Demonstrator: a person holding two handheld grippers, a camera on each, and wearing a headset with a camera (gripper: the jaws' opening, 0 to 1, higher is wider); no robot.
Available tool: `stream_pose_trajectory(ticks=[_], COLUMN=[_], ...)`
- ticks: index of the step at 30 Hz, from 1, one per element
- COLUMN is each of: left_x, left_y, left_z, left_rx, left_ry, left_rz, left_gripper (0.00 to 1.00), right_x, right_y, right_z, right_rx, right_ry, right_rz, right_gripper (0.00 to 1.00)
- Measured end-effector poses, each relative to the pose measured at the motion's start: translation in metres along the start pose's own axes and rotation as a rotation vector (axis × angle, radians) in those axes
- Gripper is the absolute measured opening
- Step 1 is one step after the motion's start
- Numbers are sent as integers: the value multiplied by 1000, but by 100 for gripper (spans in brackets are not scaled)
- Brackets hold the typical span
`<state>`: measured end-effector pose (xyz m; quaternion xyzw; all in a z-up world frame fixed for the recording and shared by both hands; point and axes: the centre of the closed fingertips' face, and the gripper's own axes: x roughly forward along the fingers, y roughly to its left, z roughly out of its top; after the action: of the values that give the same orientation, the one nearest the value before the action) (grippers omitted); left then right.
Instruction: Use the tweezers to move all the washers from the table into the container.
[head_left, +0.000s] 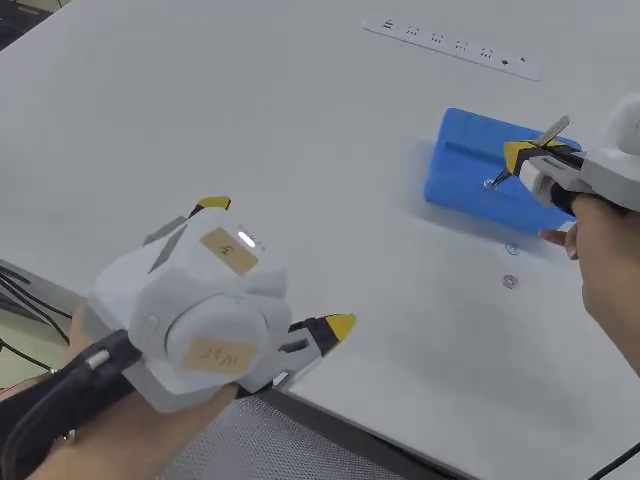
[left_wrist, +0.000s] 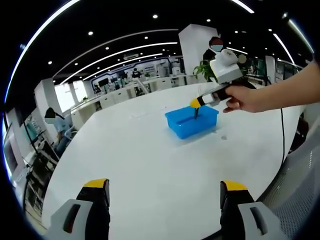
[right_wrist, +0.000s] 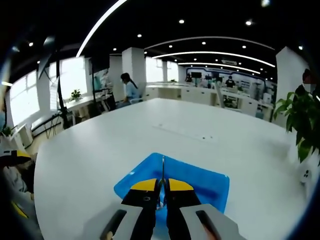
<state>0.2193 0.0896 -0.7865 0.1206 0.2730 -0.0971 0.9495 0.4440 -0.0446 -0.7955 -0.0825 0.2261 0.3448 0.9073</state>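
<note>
my right claw clamps the tweezers, tips in the blue container at the right. two washers lie just near of it. my left claw gapes wide; its sticker writing is unreadable.

1. Head view: from above the near edge of the table, tilted down and forward; the left claw is close below, the right claw farther off at right.
2. Left claw view: low near that edge, facing almost level across the table; the container sits at middle distance, the room behind.
3. Right claw view: close above the container, facing along the tweezers toward the table's far side.
4. All three views share the container; head and left claw views also share the right claw.
</note>
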Motion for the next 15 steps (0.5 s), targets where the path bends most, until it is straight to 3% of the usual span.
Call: stream_pose_trajectory(ticks=[9,15], left_x=[-2,-3], left_y=[4,8], left_z=[3,4], left_rx=[7,-6], left_ry=[-17,-27], left_rz=[27,40], left_gripper=[95,96], right_x=[9,9], right_y=[-3,-5], right_z=[-15,-21], right_rx=[-30,-3], right_ry=[33,45], right_rz=[-10,-13], right_gripper=[2,2])
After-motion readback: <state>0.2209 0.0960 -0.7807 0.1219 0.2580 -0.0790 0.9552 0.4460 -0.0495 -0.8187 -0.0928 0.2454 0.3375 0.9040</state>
